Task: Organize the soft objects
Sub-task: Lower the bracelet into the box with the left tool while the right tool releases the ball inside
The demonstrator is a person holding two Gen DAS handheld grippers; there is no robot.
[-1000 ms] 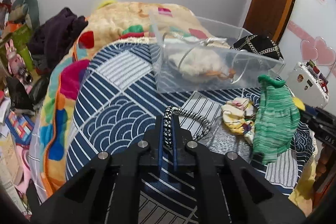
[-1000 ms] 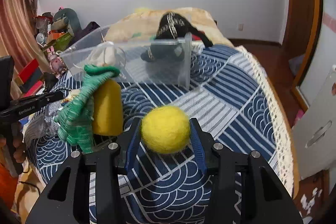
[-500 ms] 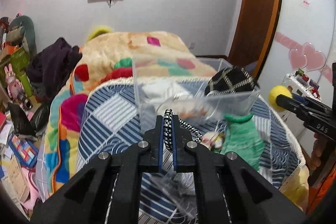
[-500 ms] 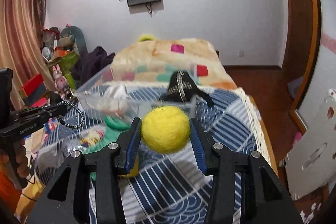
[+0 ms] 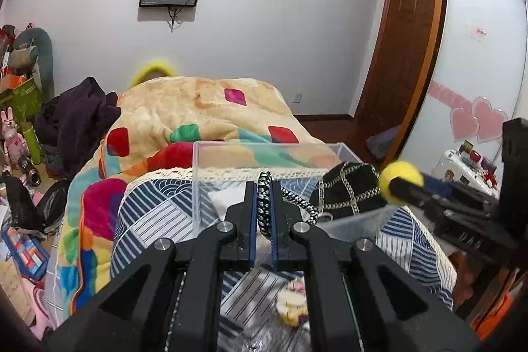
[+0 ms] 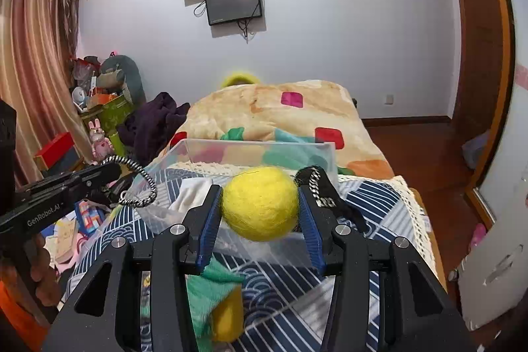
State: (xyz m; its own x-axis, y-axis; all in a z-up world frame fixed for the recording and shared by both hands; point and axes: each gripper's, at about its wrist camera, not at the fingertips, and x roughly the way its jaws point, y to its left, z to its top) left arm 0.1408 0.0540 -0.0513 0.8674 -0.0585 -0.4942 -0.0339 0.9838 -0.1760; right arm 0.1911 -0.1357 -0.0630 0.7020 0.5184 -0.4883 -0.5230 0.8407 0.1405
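My left gripper (image 5: 264, 187) is shut on a black-and-white braided cord (image 5: 264, 203), held above the bed near the clear plastic bin (image 5: 264, 150). The cord (image 6: 145, 183) hangs from it in the right wrist view. My right gripper (image 6: 260, 197) is shut on a yellow felt ball (image 6: 260, 203), held up in front of the bin (image 6: 257, 147). The ball (image 5: 401, 182) also shows at the right of the left wrist view. A black chain-trimmed item (image 5: 349, 193) rests on the bin's right side. White fabric (image 6: 194, 193) lies inside.
The bin sits on a blue patterned bedspread (image 6: 369, 197) beside a colourful blanket (image 5: 204, 108). A green knit item (image 6: 211, 282) and a yellow object (image 6: 227, 319) lie below my right gripper. A small floral piece (image 5: 290, 305) lies under my left gripper. Clutter fills the floor at left.
Both grippers have risen and tilted up from the bedspread, each still holding its item. The bin now sits lower in both views and the right gripper is closer to the bin.
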